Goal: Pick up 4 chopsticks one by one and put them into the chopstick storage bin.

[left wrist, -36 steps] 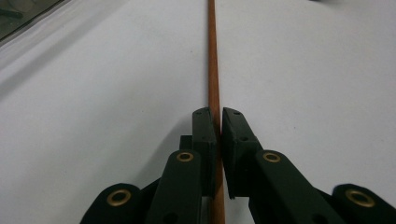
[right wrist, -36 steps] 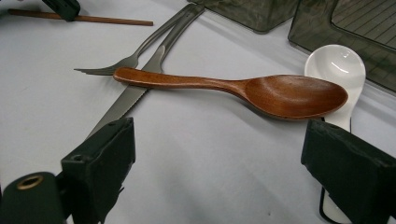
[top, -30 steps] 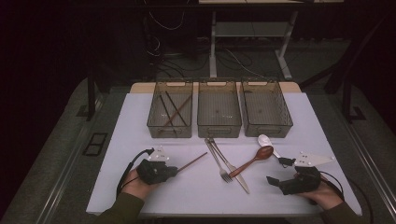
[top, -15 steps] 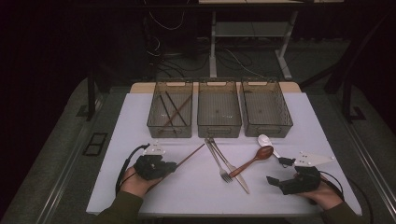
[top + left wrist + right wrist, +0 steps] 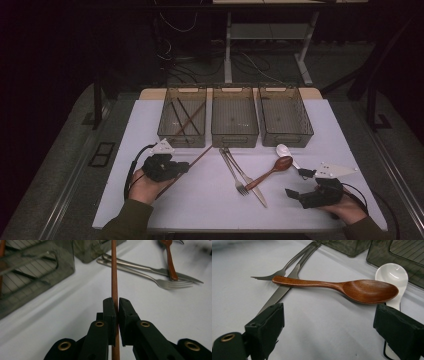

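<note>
Here, a white table (image 5: 150, 130) under dim light; along its far side, three smoky plastic bins (image 5: 235, 117) side by side, the leftmost (image 5: 183, 117) holding a few brown chopsticks laid crosswise, the middle and the right one (image 5: 285, 116) showing bare mesh floors.

In front of the bins, near the middle of the table, a metal fork (image 5: 234, 172) and a metal knife (image 5: 250, 181) lying close together, handles toward the bins; across the knife, a wooden spoon (image 5: 337, 286), handle resting on the blade, bowl just beside a white ceramic spoon (image 5: 392, 273) and partly over its handle.

At the near left, the left gripper (image 5: 184, 167) in a hand, clenched tight on a single brown chopstick (image 5: 114, 277); pinched between the two black jaws partway along its length, far end pointing up toward the gap between the left and middle bins, near end sticking out behind the jaws; whether raised off the table or brushing it, hard to say from above.

At the near right, the right gripper (image 5: 294, 184) low over the table in the other hand, jaws spread wide and holding nothing; wooden spoon lying straight ahead of the jaws, well apart from the pads.
</note>
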A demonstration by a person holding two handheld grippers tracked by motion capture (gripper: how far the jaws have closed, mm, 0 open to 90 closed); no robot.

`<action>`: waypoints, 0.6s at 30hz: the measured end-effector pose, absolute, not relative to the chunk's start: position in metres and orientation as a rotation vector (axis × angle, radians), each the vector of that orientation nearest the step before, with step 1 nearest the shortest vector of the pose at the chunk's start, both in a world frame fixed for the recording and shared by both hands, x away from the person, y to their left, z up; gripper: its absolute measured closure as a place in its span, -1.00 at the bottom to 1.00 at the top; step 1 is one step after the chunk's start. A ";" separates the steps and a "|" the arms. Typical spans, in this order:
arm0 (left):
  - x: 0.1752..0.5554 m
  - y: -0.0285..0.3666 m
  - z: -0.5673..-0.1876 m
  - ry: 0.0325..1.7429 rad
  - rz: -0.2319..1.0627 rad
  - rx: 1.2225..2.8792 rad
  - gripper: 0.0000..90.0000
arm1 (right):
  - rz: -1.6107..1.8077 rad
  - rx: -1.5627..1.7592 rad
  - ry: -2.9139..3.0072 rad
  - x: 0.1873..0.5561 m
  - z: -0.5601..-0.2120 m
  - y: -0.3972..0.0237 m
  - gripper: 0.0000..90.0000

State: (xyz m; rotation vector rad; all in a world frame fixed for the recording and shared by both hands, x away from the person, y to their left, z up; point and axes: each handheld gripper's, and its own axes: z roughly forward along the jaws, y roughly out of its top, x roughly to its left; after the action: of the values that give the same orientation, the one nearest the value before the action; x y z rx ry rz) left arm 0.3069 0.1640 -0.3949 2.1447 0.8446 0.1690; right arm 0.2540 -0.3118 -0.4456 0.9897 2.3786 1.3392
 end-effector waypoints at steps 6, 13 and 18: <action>0.317 0.163 -0.388 0.852 0.175 2.121 0.86 | 1.338 0.991 2.382 0.254 -0.445 -0.312 -0.78; 0.334 0.165 -0.373 0.846 0.196 2.098 0.86 | 1.338 1.000 2.381 0.254 -0.446 -0.312 -0.78; 0.349 0.166 -0.362 0.850 0.213 2.088 0.86 | 1.338 1.000 2.381 0.254 -0.446 -0.312 -0.78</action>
State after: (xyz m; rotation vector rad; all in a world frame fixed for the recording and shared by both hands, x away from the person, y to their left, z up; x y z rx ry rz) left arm 0.3491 0.1662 -0.3617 2.0875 0.8501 0.2131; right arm 0.2540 -0.3124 -0.4455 1.0002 2.3808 1.3377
